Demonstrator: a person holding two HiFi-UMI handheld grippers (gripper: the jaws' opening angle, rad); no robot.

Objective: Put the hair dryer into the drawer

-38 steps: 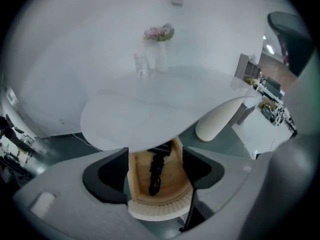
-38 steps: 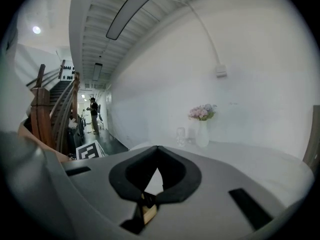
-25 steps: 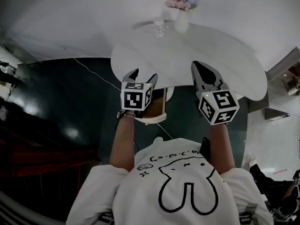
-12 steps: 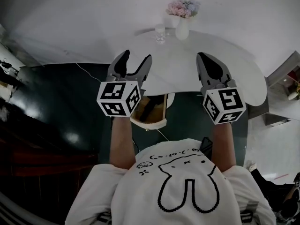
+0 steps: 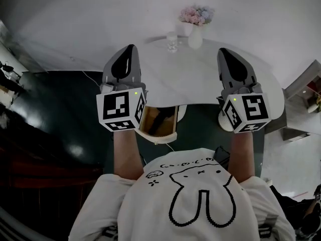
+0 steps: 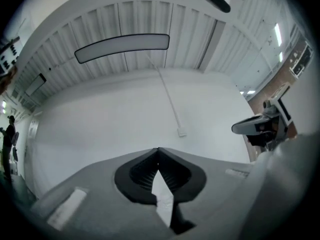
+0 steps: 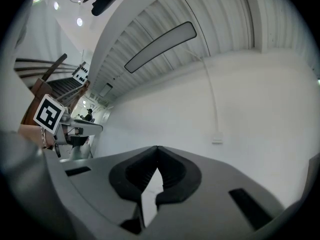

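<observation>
Plastic hair dryer, probably hard, light and a bit slippery: best grabbed by its handle. Left gripper [image 5: 129, 49] and right gripper [image 5: 224, 52] are both closed and empty.

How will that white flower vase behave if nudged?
The vase is narrow-necked with flowers on top, so it may tip rather than slide. It looks smooth and ceramic: probably slippery, breakable. The glass beside it could get knocked.

My left gripper [image 5: 129, 50] covers the left side of the open drawer [image 5: 160, 128], the table [image 5: 200, 79] hides its far end, and the dark shape [image 5: 161, 118] inside is too dim to identify.
</observation>
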